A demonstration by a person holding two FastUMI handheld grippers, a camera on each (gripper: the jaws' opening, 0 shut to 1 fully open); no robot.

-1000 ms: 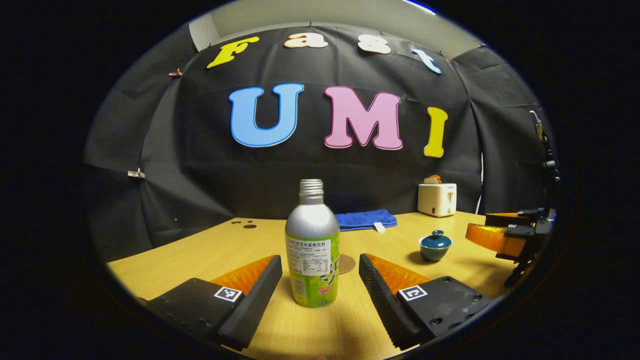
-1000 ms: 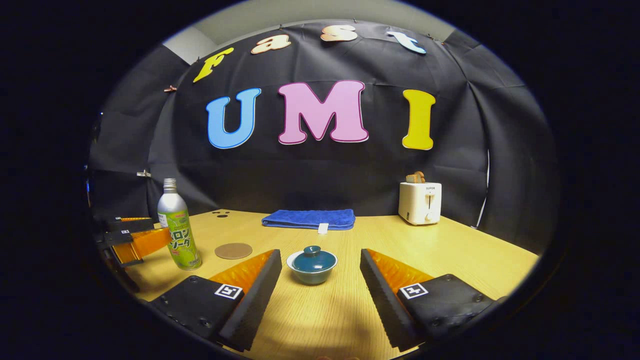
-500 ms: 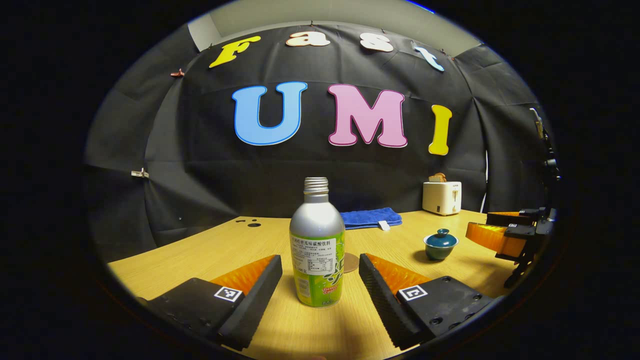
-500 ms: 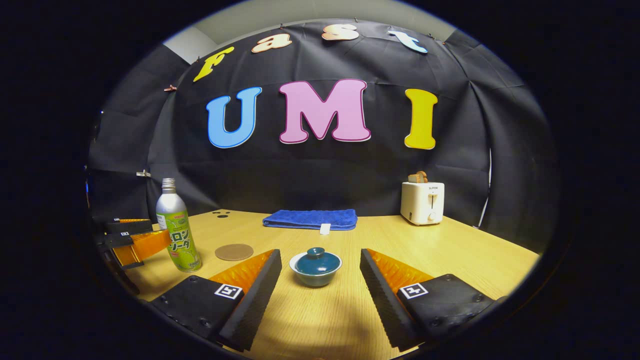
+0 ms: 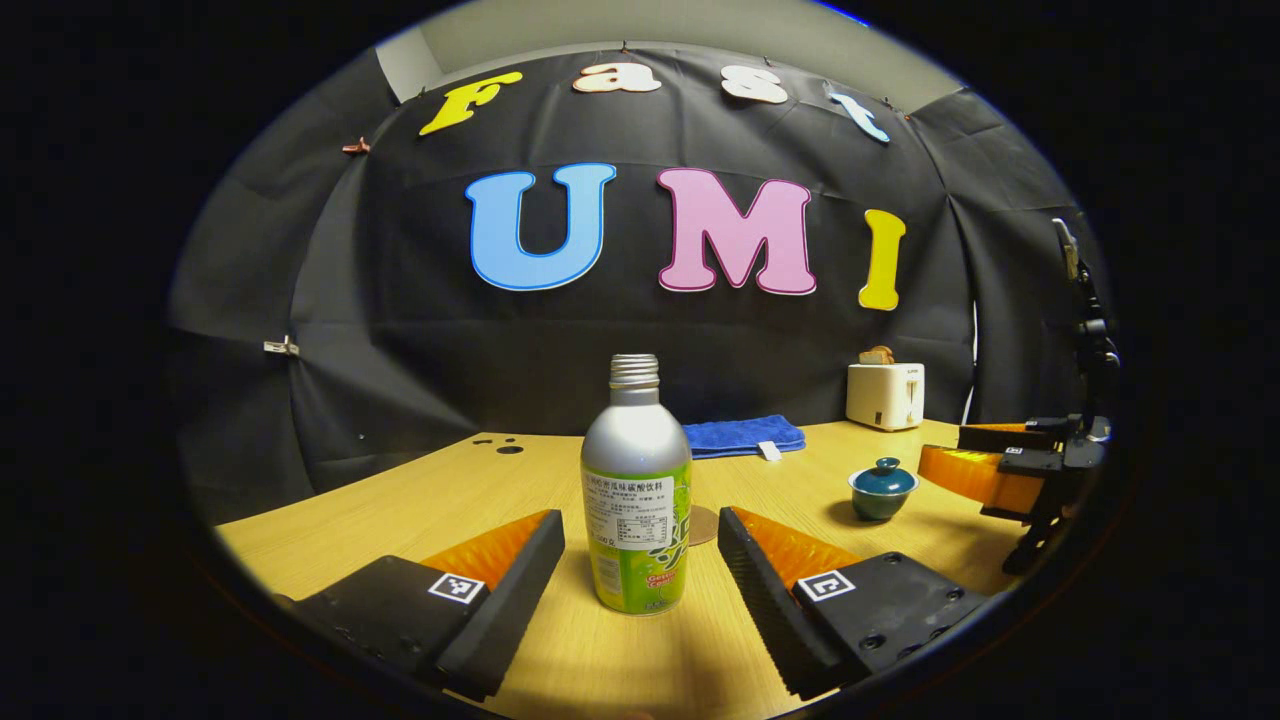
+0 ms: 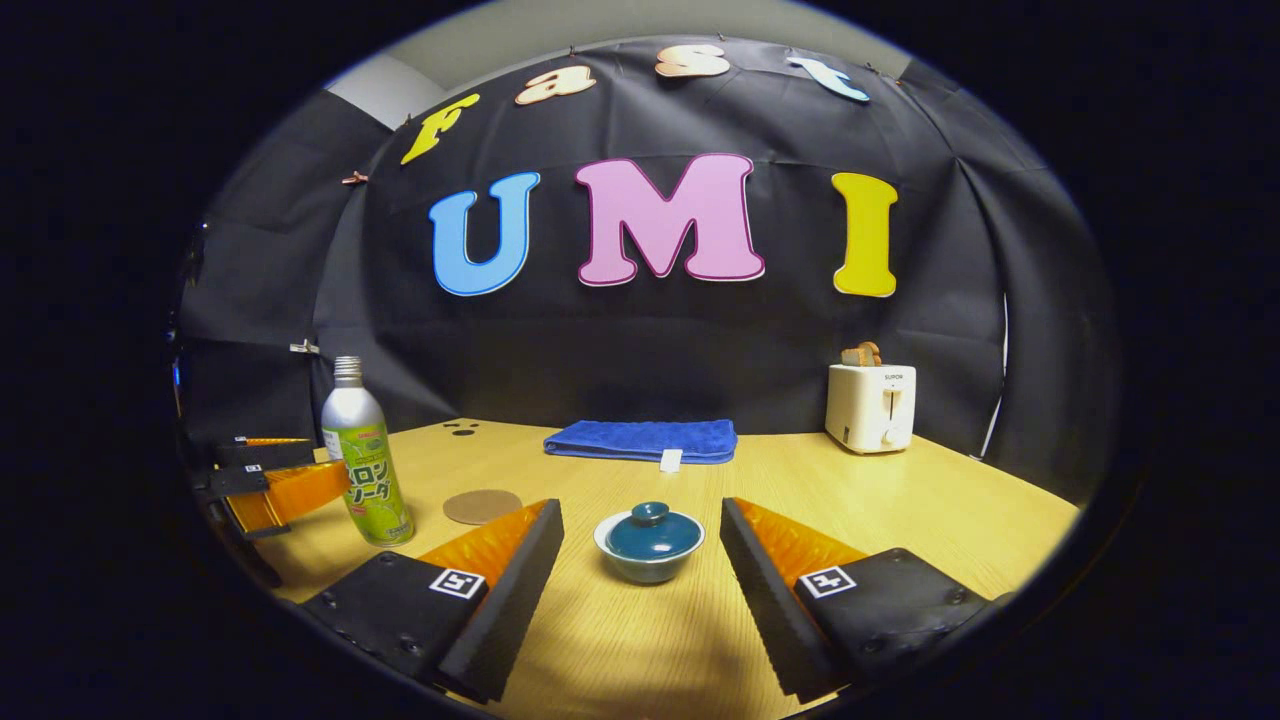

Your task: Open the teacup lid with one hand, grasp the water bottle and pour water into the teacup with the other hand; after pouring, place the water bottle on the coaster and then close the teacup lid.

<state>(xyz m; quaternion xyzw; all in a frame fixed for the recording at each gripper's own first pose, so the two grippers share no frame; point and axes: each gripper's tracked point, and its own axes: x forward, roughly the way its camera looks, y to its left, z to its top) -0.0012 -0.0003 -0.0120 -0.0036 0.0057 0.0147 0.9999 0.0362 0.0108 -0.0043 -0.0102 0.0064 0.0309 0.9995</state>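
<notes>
Little has moved: both views have crept slightly nearer. Water bottle (image 5: pixel 636 500) stands upright between the left hand-held gripper (image 5: pixel 640 560) fingers, untouched; lidded teacup (image 6: pixel 650 540) sits between the released right hand-held gripper (image 6: pixel 640 560) fingers (nothing grasped yet). Coaster (image 6: pixel 482 506), towel (image 6: pixel 642 440) and toaster (image 6: pixel 869 406) share the wooden tabletop (image 6: pixel 900 510).

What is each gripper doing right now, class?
Left gripper: open, jaws either side of the bottle, not touching it.
Right gripper: open, teacup between the jaws, lid on.
</notes>
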